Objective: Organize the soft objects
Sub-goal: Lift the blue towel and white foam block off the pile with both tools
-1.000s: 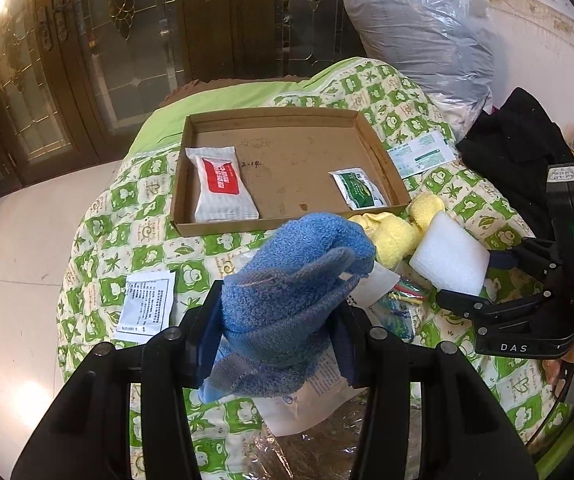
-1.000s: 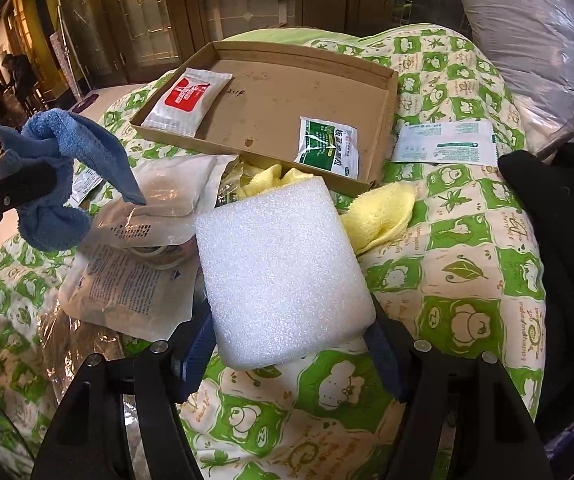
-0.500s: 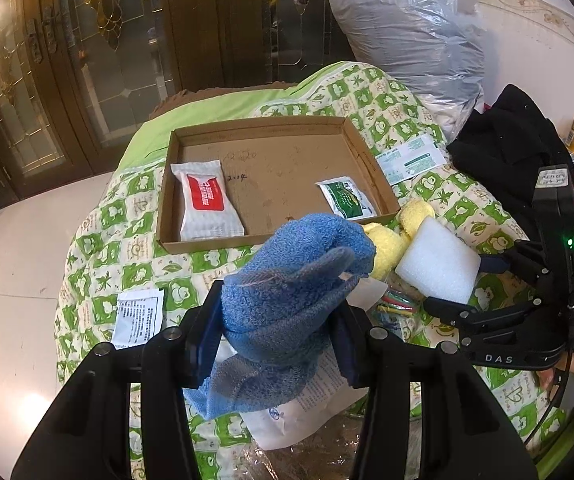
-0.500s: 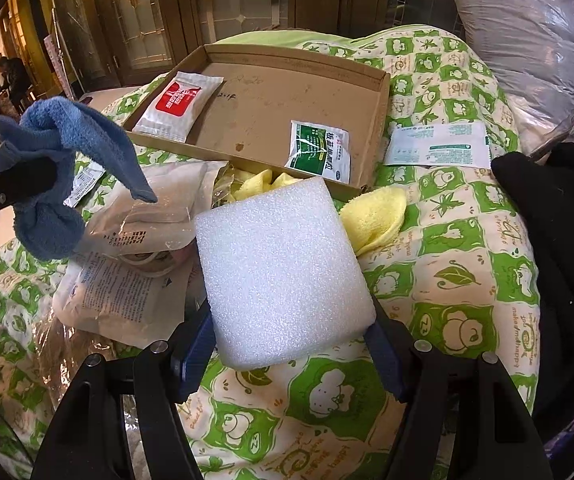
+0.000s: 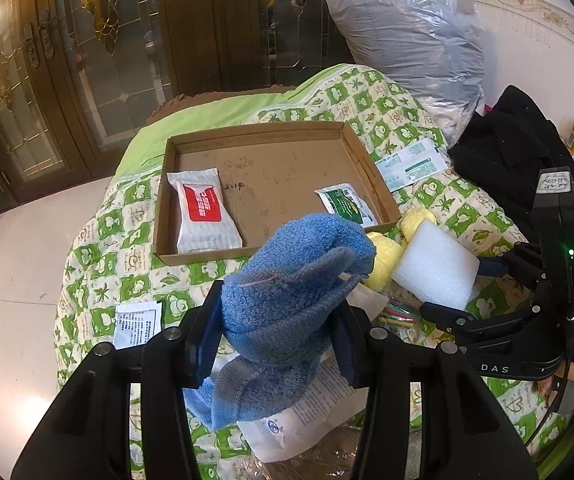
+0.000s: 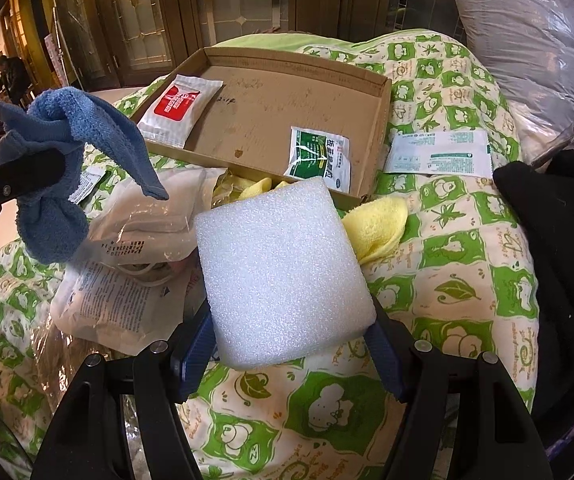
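Left gripper (image 5: 275,336) grips blue towel (image 5: 287,300) above green-checked quilt (image 5: 99,240).

Two black handheld grippers with blue pads

The left gripper (image 5: 275,334) had matte black plastic fingers, silver screws at the joints and dark blue pads (image 5: 203,344). The right gripper (image 6: 287,350) matched it; from the left view its body bore white "DAS" lettering, a green light and a black cable.

Both wrist cameras look steeply down along their fingers, close above the quilt (image 5: 99,240); both show the cardboard tray (image 5: 271,132) (image 6: 383,96).
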Motion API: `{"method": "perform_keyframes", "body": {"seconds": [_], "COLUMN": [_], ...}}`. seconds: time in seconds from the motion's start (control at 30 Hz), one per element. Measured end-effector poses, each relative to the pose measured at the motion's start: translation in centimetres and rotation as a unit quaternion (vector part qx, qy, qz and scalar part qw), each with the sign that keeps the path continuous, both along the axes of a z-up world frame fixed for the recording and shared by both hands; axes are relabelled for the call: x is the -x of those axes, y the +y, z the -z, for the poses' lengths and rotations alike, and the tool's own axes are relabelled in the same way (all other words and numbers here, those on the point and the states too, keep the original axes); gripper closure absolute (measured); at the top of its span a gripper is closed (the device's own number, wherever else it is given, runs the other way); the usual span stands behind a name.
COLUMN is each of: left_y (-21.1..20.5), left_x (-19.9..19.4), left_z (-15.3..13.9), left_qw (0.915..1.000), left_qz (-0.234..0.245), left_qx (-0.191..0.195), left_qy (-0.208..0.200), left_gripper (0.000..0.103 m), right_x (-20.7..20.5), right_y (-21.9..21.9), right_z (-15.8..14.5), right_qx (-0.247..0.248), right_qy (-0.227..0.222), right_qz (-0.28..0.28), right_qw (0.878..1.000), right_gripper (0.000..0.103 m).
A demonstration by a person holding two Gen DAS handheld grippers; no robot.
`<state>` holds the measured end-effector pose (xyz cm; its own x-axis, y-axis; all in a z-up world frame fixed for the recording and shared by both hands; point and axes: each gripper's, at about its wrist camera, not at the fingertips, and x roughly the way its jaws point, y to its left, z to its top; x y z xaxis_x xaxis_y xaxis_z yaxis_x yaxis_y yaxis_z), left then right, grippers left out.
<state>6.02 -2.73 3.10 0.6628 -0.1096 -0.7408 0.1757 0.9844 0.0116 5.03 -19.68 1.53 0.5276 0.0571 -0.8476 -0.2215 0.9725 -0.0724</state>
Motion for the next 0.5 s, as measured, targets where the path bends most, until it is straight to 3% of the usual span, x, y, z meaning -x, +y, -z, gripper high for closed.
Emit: {"method": "perform_keyframes", "body": {"seconds": [0.5], "left_y": [0.3], "left_x": [-1.6], "left_z": [-0.5], "left_qw": [1.0], "left_qz": [-0.004], "left_qx": [0.0], "left_qy": [-0.008], "left_gripper": [0.057], "right_x": [-1.4], "right_y": [0.5], "right_z": [-1.6], "right_qx": [0.013], "right_qy": [-0.032], "right_qz": [-0.006], "right_qw": [0.999], "right_gripper": [0.034]}}
